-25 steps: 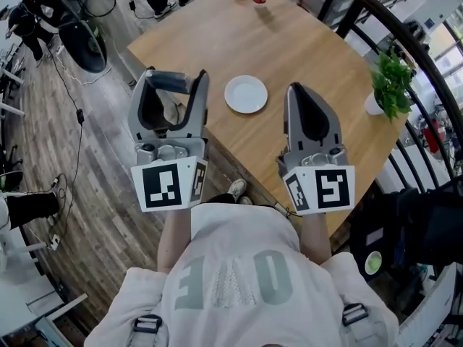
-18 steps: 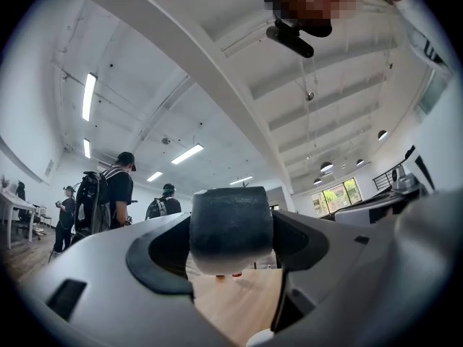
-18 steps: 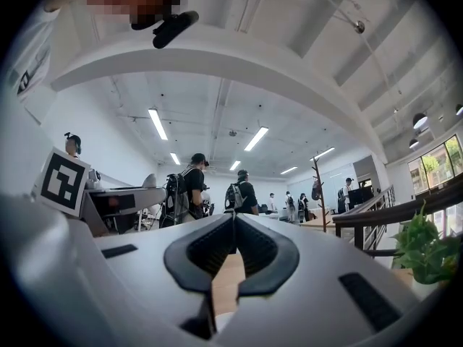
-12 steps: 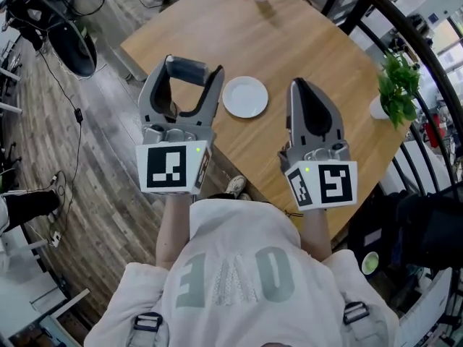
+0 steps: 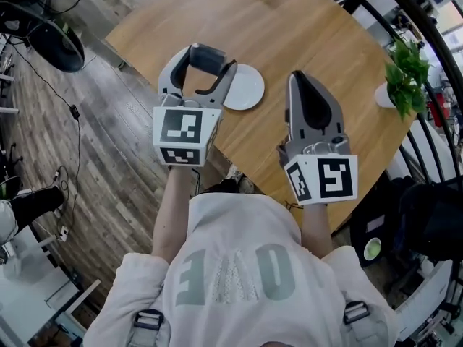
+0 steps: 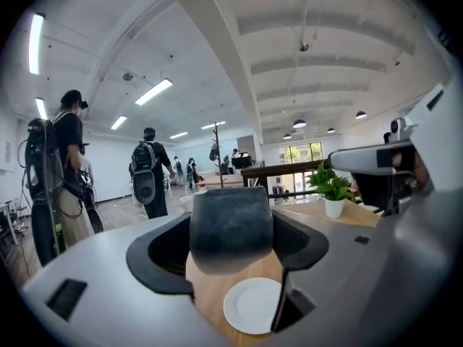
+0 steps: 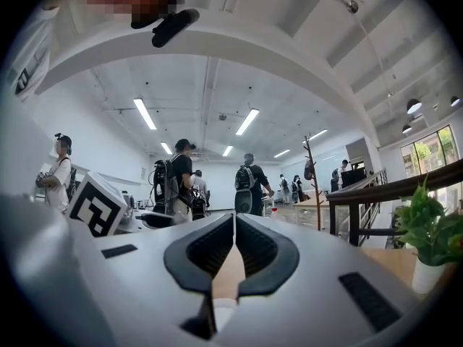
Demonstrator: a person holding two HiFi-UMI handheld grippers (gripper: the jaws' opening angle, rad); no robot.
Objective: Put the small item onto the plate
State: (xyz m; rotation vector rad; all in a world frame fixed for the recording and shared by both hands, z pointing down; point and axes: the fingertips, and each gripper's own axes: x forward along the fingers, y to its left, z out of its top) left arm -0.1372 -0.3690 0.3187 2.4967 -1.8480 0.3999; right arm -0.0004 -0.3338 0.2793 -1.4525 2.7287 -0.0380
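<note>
Left tongs [image 5: 208, 62] are spread wide around the dark block [image 6: 231, 226], held in the air near the white plate [image 5: 244, 89] on the table [image 5: 304, 27]; right tongs [image 7: 234, 230] closed, empty; drop not yet done.

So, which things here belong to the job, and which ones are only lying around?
For the job: dark block, gripped in the left claw; white plate on the table.
Just lying about: potted plant on the table; right claw, shut and empty.
</note>
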